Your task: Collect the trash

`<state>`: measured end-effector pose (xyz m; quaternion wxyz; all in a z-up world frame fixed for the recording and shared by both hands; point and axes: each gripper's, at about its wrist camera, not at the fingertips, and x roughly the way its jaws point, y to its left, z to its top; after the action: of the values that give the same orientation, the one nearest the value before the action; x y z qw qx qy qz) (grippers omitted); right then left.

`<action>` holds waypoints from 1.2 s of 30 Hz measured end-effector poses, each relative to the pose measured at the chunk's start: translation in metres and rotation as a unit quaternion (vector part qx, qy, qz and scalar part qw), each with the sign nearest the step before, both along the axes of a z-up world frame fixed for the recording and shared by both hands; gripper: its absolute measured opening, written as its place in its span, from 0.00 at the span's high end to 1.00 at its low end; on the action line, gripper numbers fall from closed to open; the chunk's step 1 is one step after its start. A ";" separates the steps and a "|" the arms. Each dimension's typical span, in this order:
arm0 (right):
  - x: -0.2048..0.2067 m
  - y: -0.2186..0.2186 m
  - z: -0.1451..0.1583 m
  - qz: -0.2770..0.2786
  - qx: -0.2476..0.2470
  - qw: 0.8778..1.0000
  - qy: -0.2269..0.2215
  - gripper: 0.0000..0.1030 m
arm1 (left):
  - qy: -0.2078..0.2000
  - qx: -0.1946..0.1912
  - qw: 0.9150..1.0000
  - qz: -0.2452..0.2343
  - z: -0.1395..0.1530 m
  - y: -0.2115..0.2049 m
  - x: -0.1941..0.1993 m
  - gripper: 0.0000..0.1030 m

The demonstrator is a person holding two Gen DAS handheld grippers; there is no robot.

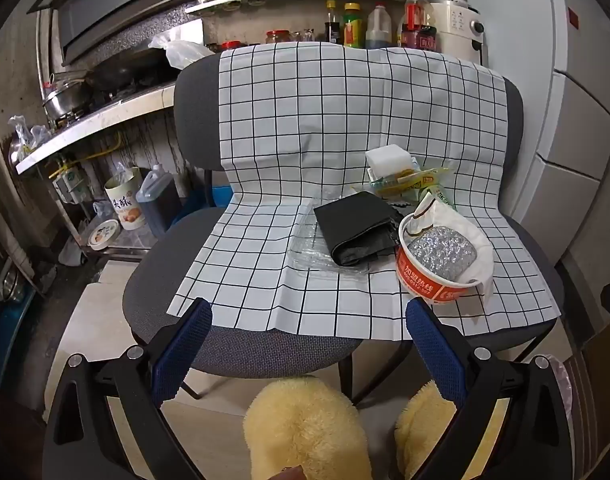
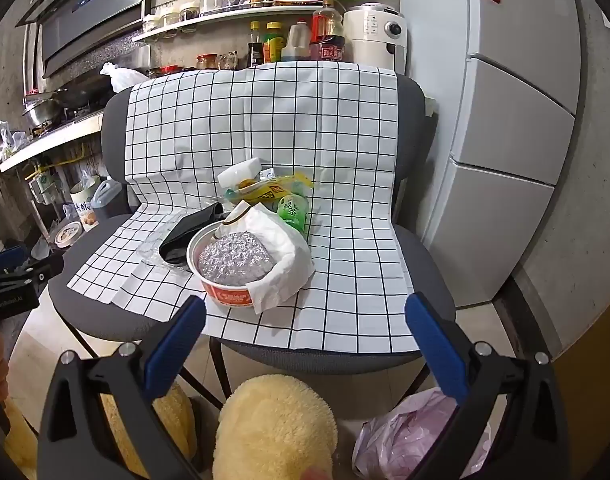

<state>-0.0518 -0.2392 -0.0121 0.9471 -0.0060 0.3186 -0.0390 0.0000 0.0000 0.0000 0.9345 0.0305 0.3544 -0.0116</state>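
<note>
Nearest the cameras, both claws are held spread wide with nothing between the blue pads: the left claw (image 1: 309,330) and the right claw (image 2: 305,324) hang short of the chair's front edge, angled down toward the seat. Yellow fluffy slippers (image 2: 275,428) are seen below them on the floor, and a pale pink bag (image 2: 409,436) sits low at the right, possibly a bin liner.

Past the fingertips, the trash is piled on the checked cloth (image 2: 345,280) draped over the grey chair (image 2: 425,292). First reached is the red paper bowl (image 2: 229,296), upright, holding a crumpled foil ball (image 2: 235,262) and white paper (image 2: 281,276). From the right claw it lies just ahead and slightly left; from the left claw it lies ahead and well right, so the right hand is judged nearer.

Left of the bowl a folded black bag (image 1: 359,234) rests on clear plastic film (image 1: 305,240), its long axis running away from the cameras.

Behind these, a green tea bottle (image 2: 293,208), a yellow wrapper (image 2: 271,190) and a white block (image 2: 241,170) are clustered near the backrest.
</note>
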 end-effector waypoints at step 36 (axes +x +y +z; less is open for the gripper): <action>0.001 0.003 -0.004 0.007 0.011 1.000 0.000 0.06 | 0.004 -0.006 1.000 0.014 0.000 0.011 0.000 0.06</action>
<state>-0.0505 -0.2360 -0.0161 0.9475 0.0023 0.3186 -0.0289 0.0001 0.0105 -0.0001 0.9335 0.0196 0.3580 -0.0008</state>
